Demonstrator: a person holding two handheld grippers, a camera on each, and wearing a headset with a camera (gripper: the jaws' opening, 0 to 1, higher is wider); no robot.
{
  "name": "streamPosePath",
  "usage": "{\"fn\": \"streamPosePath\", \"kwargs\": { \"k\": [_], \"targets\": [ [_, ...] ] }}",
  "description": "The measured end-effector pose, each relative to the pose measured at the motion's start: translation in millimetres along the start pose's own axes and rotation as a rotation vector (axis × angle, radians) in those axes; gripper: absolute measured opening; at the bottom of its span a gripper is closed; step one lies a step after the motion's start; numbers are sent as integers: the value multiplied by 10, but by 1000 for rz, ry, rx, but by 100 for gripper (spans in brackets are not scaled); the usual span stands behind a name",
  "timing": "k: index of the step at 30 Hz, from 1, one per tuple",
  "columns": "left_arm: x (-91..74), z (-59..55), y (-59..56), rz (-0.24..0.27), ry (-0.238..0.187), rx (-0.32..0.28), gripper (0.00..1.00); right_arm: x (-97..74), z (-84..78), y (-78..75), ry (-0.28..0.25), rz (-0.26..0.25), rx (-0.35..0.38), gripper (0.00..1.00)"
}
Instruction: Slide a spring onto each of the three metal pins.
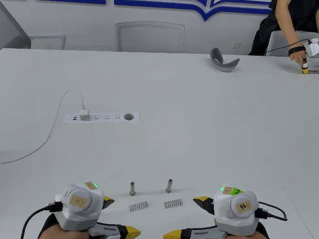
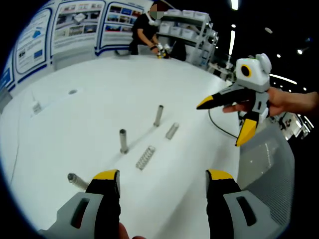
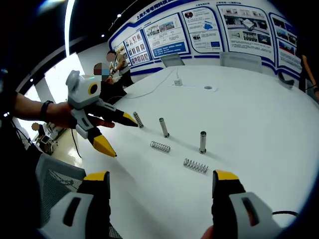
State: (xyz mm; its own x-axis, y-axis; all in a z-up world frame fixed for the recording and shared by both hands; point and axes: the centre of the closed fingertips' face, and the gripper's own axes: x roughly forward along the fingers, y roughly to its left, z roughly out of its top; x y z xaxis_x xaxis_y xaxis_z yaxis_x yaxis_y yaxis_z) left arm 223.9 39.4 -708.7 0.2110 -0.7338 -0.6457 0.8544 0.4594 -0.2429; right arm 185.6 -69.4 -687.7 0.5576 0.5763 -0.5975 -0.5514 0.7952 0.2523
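Though the left gripper (image 1: 119, 216) and right gripper (image 1: 185, 216) are held ready in the head view, the left pin (image 1: 132, 188) and right pin (image 1: 169, 185) are seen upright and bare, the left spring (image 1: 139, 205) and right spring (image 1: 173, 203) laid flat before them. In the left gripper view the jaws are spread on nothing, a third piece (image 2: 75, 180) glimpsed just beside one. In the right gripper view the jaws are likewise parted and empty, and the third piece is judged coiled, perhaps a pin already fitted.
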Motion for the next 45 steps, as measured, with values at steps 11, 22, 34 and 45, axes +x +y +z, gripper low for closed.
{"fn": "streamPosePath", "kwargs": {
  "k": [11,22,34,45],
  "targets": [
    [201,60,71,-2,22,15,61,-45,-14,-18,-6,-5,15,85],
    [467,-18,135,8,59,14,44,-41,-69,7,-7,-1,33,85],
    [629,-67,233,34,75,12,33,-71,-110,-27,-7,-7,50,84],
    [665,-127,288,78,103,50,16,-53,-137,23,1,3,54,83]
  ]
}}
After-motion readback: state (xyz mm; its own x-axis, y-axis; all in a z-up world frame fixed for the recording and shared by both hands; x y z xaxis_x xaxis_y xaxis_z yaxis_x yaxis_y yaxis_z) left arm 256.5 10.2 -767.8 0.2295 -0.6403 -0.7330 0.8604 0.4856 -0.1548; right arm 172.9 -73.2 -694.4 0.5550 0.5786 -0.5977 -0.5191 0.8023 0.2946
